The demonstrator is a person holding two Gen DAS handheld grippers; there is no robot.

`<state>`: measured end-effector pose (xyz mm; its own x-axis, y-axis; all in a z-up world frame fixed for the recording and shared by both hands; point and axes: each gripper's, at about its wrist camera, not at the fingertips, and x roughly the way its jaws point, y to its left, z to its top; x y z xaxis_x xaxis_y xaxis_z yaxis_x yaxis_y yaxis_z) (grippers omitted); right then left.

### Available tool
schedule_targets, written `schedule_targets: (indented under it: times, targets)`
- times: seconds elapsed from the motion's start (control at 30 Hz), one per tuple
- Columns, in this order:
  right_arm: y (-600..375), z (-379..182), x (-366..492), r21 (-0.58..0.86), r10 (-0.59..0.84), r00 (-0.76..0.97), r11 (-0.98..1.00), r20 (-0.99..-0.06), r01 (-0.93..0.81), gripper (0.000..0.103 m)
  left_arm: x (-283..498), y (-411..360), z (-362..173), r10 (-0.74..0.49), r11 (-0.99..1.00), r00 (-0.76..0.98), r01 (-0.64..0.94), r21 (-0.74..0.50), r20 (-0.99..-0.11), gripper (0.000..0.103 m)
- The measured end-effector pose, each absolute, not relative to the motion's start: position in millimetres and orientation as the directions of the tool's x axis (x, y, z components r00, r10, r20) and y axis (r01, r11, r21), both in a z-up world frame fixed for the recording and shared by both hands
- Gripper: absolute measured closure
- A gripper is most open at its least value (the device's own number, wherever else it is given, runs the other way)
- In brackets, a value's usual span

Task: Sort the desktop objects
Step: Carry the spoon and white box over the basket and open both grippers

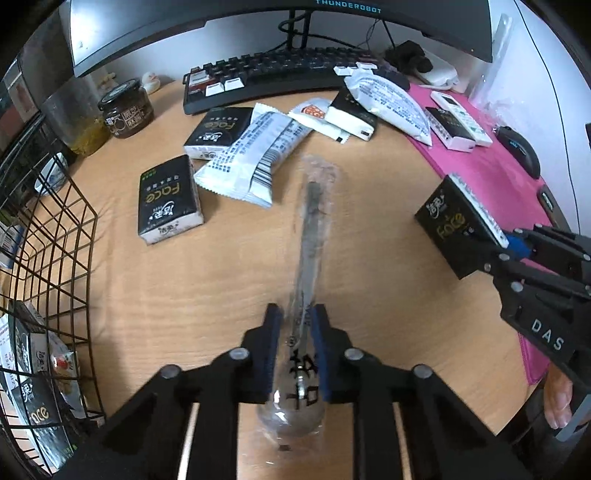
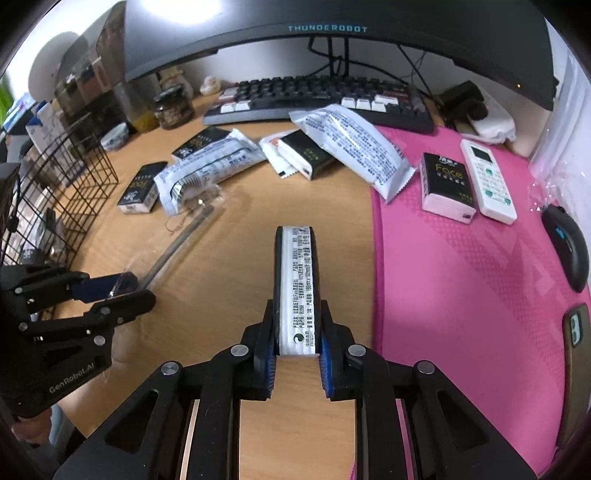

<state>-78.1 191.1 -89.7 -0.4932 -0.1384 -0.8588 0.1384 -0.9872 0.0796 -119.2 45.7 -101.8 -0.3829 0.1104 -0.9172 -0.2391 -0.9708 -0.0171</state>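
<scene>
Your left gripper [image 1: 295, 354] is clamped on a wrapped spoon [image 1: 312, 236], its bowl end low between the blue pads [image 1: 271, 354] and the handle pointing toward 12 o'clock, raised over the wooden desk [image 1: 388, 206]. The clear wrapper is blurred, so its print is hard to read.

Your right gripper [image 2: 297, 354] squeezes a tissue pack [image 2: 297, 280] on edge, its white printed side facing the camera and the pack running toward 12 o'clock. From the left wrist view that same pack shows at 3 o'clock, black face out.

At 9 o'clock in the left view stands a wire basket [image 1: 74, 236] with tissue packs and other packets already inside. Two more black packs [image 1: 170, 199] lie on the desk at 10 to 11 o'clock, with a white pouch [image 1: 255, 155] leaning across one of them. A second pouch [image 2: 351, 147] lies between the keyboard [image 2: 321, 96] and the pink mat [image 2: 461, 277]. On the mat at 1 o'clock in the right view, another pack [image 2: 445, 184] rests just beside a white remote [image 2: 487, 181]; a mouse [image 2: 569, 247] sits at 3 o'clock. A jar [image 1: 125, 109] stands near the monitor [image 1: 258, 26] at 11 o'clock.
</scene>
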Motion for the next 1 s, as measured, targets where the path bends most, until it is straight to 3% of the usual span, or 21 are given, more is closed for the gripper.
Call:
schedule_targets:
  times: [0.23,0.5,0.77,1.0]
  targets:
    - [190,-78,-68,0.093,-0.151,-0.508,-0.986,-0.848,0.137,0.084,-108,45,-81,0.113,-0.971,-0.433,-0.238,-0.007,-0.894,0.092]
    - [171,-30,-52,0.116,-0.199,-0.575,-0.977,-0.793,0.178,0.084,-79,29,-20,0.142,-0.973,-0.563,-0.23,-0.01,-0.814,0.093]
    - [84,21,-48,0.116,-0.314,-0.599,-0.931,-0.736,0.345,0.084,-57,-40,33,0.082,-0.995,-0.665,-0.098,-0.023,-0.742,0.093]
    - [7,28,-48,0.13,-0.407,-0.55,-0.872,-0.729,0.472,0.084,-48,-114,36,-0.019,-0.997,-0.658,0.069,-0.035,-0.753,0.093]
